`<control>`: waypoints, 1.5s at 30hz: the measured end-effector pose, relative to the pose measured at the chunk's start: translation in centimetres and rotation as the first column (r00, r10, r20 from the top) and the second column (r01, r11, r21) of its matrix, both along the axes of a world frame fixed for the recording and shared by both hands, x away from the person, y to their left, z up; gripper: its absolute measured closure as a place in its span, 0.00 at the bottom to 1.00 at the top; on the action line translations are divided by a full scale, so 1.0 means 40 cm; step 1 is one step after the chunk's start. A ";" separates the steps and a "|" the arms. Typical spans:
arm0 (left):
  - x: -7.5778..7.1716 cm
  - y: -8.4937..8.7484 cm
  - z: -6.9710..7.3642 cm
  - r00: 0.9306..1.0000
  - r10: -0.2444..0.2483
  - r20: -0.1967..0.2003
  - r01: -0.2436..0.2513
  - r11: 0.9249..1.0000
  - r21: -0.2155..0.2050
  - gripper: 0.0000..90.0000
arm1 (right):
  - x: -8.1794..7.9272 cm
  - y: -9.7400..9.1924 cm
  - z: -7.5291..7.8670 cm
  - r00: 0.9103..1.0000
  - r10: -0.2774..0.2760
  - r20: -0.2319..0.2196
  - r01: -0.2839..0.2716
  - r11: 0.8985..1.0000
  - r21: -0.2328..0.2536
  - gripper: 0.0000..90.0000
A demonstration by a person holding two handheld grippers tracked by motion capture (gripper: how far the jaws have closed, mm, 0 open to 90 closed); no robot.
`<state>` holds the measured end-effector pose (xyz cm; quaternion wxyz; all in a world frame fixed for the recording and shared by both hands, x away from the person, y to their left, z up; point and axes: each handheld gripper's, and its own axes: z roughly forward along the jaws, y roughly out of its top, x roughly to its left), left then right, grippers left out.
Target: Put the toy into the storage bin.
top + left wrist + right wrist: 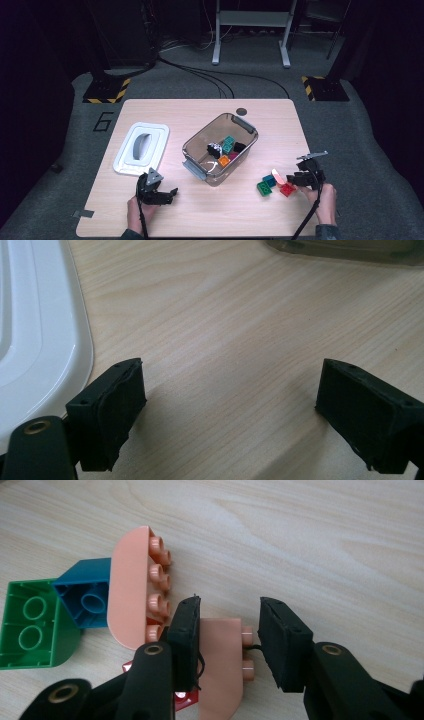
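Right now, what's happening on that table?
A person works two handheld grippers. The right gripper straddles a pink brick beside green, blue and red bricks, jaws not yet closed. The left gripper rests open near the white lid. The clear bin already holds several bricks.

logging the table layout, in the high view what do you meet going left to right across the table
white lid → left gripper → clear bin holding small toys → green brick → blue brick → red brick → right gripper
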<state>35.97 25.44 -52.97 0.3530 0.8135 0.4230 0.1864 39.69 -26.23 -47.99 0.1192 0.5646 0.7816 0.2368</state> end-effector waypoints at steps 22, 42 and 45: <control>0.000 0.000 0.000 1.000 0.000 0.000 0.000 1.000 0.000 0.13 | 0.011 0.011 0.033 0.996 -0.054 0.065 0.051 0.997 0.051 0.74; 0.000 -0.001 0.000 1.000 0.002 0.001 -0.002 1.000 -0.003 0.13 | 0.067 0.095 0.080 0.980 0.044 0.194 -0.062 0.994 0.091 0.74; 0.000 -0.001 0.000 1.000 0.003 0.001 -0.003 1.000 -0.004 0.13 | 0.075 0.108 0.087 0.979 0.048 0.200 -0.070 0.992 0.101 0.74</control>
